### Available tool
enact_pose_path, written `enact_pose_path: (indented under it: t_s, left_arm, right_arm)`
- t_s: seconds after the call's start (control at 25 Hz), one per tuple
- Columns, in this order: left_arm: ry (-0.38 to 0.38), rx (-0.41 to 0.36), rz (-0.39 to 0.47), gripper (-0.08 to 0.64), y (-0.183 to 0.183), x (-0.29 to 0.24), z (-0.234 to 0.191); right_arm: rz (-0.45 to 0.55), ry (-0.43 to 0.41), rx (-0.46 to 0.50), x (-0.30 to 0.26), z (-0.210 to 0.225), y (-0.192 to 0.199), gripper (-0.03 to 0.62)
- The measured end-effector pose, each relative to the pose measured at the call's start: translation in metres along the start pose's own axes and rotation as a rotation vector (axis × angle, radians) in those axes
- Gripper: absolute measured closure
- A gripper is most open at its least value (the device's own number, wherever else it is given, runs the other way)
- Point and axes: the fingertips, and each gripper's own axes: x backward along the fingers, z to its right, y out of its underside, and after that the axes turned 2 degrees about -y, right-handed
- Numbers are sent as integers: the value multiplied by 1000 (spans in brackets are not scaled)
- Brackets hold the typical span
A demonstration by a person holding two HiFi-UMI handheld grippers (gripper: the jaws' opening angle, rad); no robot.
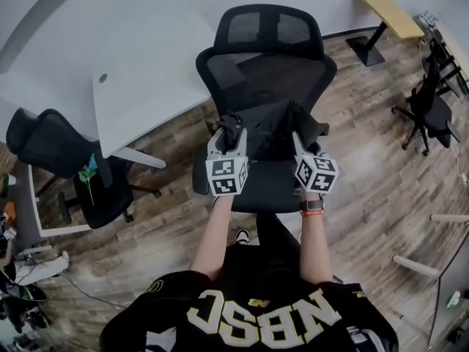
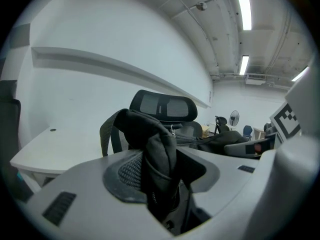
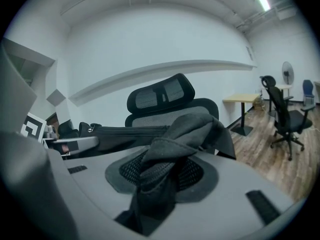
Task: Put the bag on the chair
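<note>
right gripper (image 3: 159, 183) | jaws clamped on bag (image 3: 192, 128) | chair (image 3: 160, 98) behind

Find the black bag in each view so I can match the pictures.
Head view: bag at centre, over the chair seat.
Left gripper view: lower centre, bunched in the left tool.
Right gripper view: lower centre, bunched in the right tool.
Shared landmark: the mesh headrest.

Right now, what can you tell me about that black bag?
The bag is black, soft cloth, limp and crumpled. It hangs stretched between the left gripper and right gripper, each pinching a bunched end, over the seat of the black chair. Whether it touches the seat is unclear.
</note>
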Motion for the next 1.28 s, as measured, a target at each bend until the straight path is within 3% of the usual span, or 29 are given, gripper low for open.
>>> enact_pose_path:
  t_s: [0.68, 0.96, 1.28]
  left_arm:
    - [-8, 36, -195, 365, 86, -51, -14]
    - [-43, 56, -251, 360, 126, -64, -18]
    - [-77, 94, -372, 351, 185, -81, -34]
  right_arm:
    - [-165, 6, -81, -61, 36, 67, 427]
    - [-267, 2, -99, -84, 46, 110, 411]
    - [-377, -12, -105, -111, 58, 161, 405]
